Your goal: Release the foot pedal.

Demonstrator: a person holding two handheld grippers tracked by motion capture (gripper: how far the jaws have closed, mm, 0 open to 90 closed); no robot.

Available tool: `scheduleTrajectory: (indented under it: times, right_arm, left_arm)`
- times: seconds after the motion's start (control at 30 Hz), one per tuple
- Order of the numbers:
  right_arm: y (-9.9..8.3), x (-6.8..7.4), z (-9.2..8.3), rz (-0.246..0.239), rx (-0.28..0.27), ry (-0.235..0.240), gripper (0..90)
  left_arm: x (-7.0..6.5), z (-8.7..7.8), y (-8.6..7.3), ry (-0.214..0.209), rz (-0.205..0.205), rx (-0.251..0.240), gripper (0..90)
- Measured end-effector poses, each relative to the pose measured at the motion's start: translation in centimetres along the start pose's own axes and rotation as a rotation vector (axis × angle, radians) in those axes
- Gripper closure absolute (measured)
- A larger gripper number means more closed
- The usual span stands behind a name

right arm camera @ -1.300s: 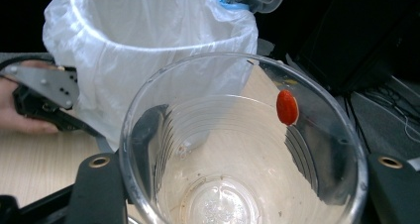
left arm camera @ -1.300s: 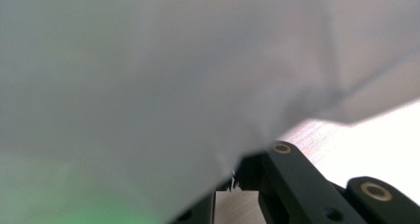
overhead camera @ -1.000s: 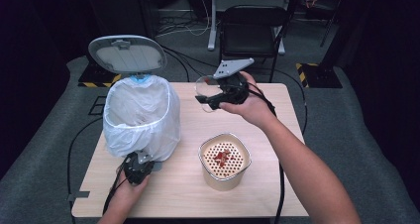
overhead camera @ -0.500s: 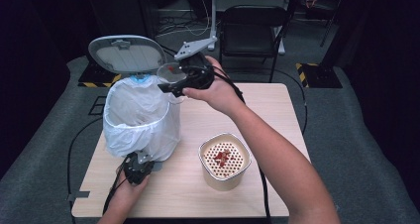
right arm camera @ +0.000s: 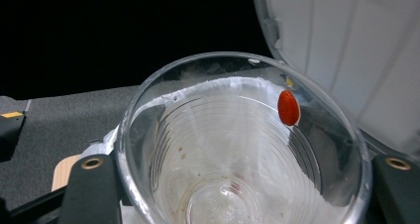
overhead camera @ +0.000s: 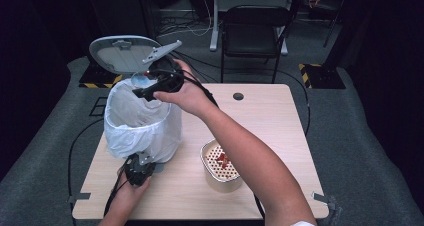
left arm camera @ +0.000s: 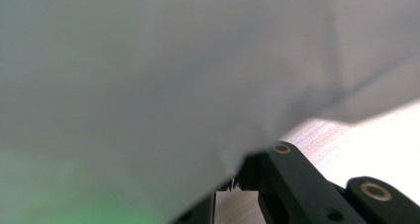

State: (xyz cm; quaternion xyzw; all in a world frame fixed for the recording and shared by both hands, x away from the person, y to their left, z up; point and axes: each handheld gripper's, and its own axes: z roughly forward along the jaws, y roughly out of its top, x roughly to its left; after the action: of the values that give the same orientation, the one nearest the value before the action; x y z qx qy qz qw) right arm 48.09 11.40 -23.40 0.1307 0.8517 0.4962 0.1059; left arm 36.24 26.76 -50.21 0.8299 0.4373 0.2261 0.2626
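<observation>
Overhead, a clear cup [right arm camera: 237,149] is gripped by the right gripper [overhead camera: 150,86] above the bin [overhead camera: 142,121] at 10 o'clock, jaws just eased wider, red bit [right arm camera: 288,107] stuck inside, liner [left arm camera: 148,85] pinched by the left gripper [overhead camera: 137,168], sieve [overhead camera: 222,165] at 6 o'clock.

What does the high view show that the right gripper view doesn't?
The high view takes in the table, the strainer pot with red bits, the left gripper shut on the bag, and a chair. The right gripper view reveals a red piece stuck inside the cup and residue on its wall. Both show the right gripper holding the cup beside the bin's raised lid.
</observation>
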Motion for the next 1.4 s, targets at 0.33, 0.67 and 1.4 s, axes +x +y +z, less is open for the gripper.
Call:
scheduleTrajectory:
  times: [0.33,0.67,1.4]
  right_arm:
    - [0.0,1.2,3.1,0.058,0.002,-0.032,7.8]
    - [-1.5,1.8,1.0,0.053,-0.019,-0.029,5.0]
    - [-14.5,-1.9,-12.5,0.163,0.025,-0.247,15.6]
  left_arm:
    - [0.0,0.0,0.0,0.001,-0.001,-0.001,87.5]
    - [0.3,-0.1,-0.1,-0.003,-0.01,-0.01,84.5]
    - [1.5,-2.8,-1.5,-0.137,-0.141,-0.08,38.3]
